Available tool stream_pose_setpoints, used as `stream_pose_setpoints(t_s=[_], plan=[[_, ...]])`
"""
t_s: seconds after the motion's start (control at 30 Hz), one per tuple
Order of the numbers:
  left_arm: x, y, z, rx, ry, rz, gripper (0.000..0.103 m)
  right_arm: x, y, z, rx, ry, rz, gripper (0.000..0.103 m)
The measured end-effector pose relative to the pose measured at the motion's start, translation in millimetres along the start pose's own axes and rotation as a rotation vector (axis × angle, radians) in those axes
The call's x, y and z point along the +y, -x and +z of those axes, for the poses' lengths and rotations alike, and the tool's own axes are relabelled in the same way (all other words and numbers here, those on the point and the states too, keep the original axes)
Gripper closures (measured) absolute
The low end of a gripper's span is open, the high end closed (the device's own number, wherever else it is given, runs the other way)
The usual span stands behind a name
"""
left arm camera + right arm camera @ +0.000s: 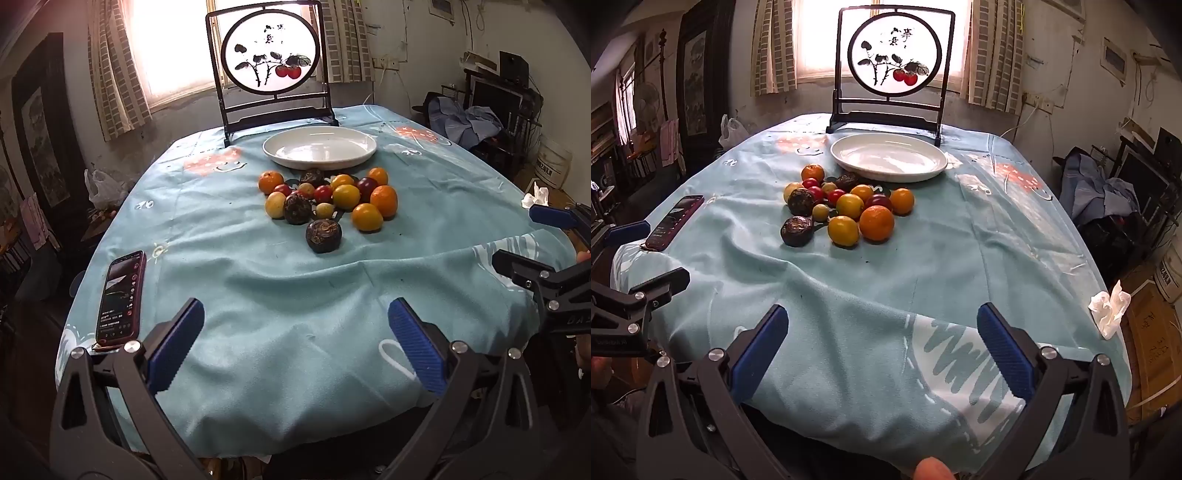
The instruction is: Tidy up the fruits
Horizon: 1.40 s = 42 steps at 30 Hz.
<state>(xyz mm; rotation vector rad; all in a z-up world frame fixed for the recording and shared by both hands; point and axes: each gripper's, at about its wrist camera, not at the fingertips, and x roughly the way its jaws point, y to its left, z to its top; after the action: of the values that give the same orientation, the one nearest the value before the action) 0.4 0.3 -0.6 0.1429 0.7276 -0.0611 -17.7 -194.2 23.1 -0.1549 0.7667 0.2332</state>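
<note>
Table draped in a pale blue printed cloth [258,266], seen from two wrist cameras at its near edge.

Left gripper [295,343]: low over the near cloth, tilted downward, blue-padded fingers [177,343] spread as wide as they go, nothing between them. Right gripper [882,343]: likewise tilted down over the near edge, fingers [1004,343] fully apart, holding nothing. Each gripper visible at the margin of the other's view; well apart from the fruit.

Fruit pile [328,199]: loose cluster on the cloth near the table's middle, just in front of the plate. Oranges [384,200] and smaller yellow-orange citrus [367,217] on the right side of the left view; small red tomato-like fruits [323,193] and pale yellow ones [275,204] toward the centre and left; dark wrinkled fruits [297,209] among them, one [323,235] lying nearest the camera, slightly apart from the rest. A dark red plum-like fruit [878,201] between two oranges.

White oval plate [280,157]: behind the pile, bare of fruit.

Dark-framed table screen [273,55] with a round painted panel of red fruit: upright behind the plate, before a bright window.

Smartphone [120,295]: screen lit, flat on the cloth at the left edge. Crumpled white tissue [1108,306]: at the right edge.
</note>
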Motion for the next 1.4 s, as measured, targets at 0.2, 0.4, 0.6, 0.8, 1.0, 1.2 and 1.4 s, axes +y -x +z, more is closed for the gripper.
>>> stream_pose_setpoints(t_s=[0.2,0.4,0.6,0.8,1.0,1.2,1.4], plan=[[1.9,-9.2,-0.3,0.020,0.009,-0.004,0.002,0.1,-0.7,-0.3,0.004,-0.002,0.000,0.001],[1.9,-4.8,0.6,0.014,0.005,0.002,0.002,0.5,-0.6,-0.6,0.001,-0.004,0.000,0.001],[0.8,-4.2,-1.6,0.014,0.003,0.007,0.002,0.7,-0.8,0.6,0.001,-0.004,0.001,0.001],[1.2,-4.5,-1.9,0.015,0.003,0.007,0.002,1.0,-0.8,0.6,0.001,-0.003,0.003,0.001],[1.4,-4.8,-1.9,0.016,0.002,0.007,0.002,1.0,-1.1,0.5,0.002,-0.005,0.002,0.001],[1.6,-5.1,-2.3,0.019,0.002,0.008,0.002,1.5,-1.0,0.4,0.003,-0.004,0.002,0.001],[2.8,-5.8,-3.5,0.022,0.002,0.009,0.002,1.7,-1.1,0.3,0.003,-0.003,0.002,0.001]])
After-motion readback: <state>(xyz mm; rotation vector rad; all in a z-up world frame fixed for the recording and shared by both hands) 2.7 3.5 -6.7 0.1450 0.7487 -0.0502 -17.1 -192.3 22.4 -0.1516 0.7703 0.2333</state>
